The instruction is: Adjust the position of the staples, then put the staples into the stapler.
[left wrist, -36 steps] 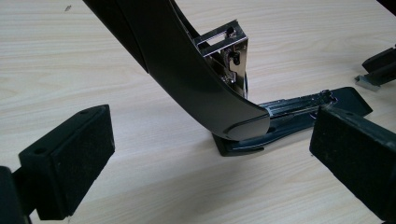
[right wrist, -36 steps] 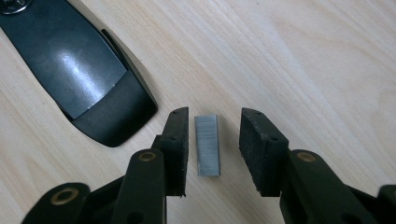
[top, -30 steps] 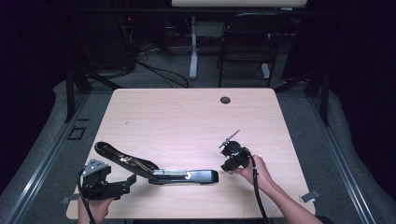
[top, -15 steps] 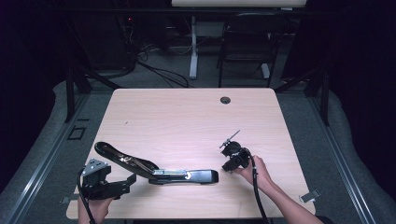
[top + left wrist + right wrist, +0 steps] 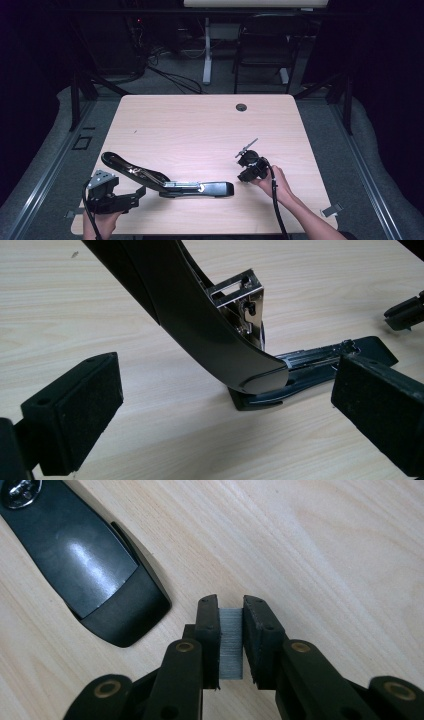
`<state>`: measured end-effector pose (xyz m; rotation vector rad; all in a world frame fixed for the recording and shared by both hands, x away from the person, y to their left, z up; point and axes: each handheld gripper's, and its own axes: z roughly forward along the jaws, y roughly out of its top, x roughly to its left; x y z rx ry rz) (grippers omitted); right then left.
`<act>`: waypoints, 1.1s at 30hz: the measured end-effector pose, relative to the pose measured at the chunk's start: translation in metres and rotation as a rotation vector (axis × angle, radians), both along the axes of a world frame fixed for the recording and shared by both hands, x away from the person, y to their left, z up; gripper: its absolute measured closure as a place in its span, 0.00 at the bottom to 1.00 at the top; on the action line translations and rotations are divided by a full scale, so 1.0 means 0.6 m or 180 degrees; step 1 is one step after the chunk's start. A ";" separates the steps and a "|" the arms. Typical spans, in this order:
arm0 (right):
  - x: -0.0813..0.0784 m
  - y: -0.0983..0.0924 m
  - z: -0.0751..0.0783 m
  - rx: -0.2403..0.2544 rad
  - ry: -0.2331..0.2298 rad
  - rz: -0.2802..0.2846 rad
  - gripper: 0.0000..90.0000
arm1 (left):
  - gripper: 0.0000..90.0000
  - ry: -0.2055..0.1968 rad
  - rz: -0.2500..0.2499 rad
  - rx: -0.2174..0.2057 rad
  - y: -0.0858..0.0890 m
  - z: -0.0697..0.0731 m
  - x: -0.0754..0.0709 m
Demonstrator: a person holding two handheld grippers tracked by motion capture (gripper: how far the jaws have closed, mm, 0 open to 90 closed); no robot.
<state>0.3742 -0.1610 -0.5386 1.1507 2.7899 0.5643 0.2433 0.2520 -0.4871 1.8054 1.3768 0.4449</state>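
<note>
High view is showing almost no change from a second ago: both hands are sitting where they were, and the long black stapler is lying opened near the front edge of the pale wood-grain table, its curved top arm swung up and back toward the left. What differs is at the right gripper, whose jaws have just been closing; right gripper view is showing them pinching a small grey strip of staples, a ribbed, matte metal block standing between the two black padded faces, just above the tabletop and a little beside the rounded, glossy end of the stapler's base. Left gripper view is showing the left gripper with its jaws spread wide, the coarse foam pads standing either side of the stapler's smooth arched arm without touching it; a bright chromed magazine channel is gleaming beneath that arm. In the high view the right gripper is looking small and dark, so the strip there is probably hidden.
</note>
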 end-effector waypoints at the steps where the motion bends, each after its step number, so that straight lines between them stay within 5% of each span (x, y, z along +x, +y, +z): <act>1: 0.000 0.000 0.001 0.0011 -0.0005 0.0007 0.87 | 0.00 -0.0004 0.0008 -0.0007 0.001 0.000 0.000; 10: -0.002 0.000 0.004 0.0075 -0.0050 -0.0006 0.87 | 0.02 -0.0109 0.0147 -0.0018 0.005 0.009 0.001; 18: -0.002 -0.002 0.008 0.0038 -0.0063 0.0027 0.87 | 0.17 -0.0451 0.0356 -0.0023 0.008 0.029 0.009; 33: -0.006 -0.003 0.013 0.0011 -0.0110 0.0053 0.87 | 0.41 -0.0663 0.0540 0.0005 0.000 0.032 0.019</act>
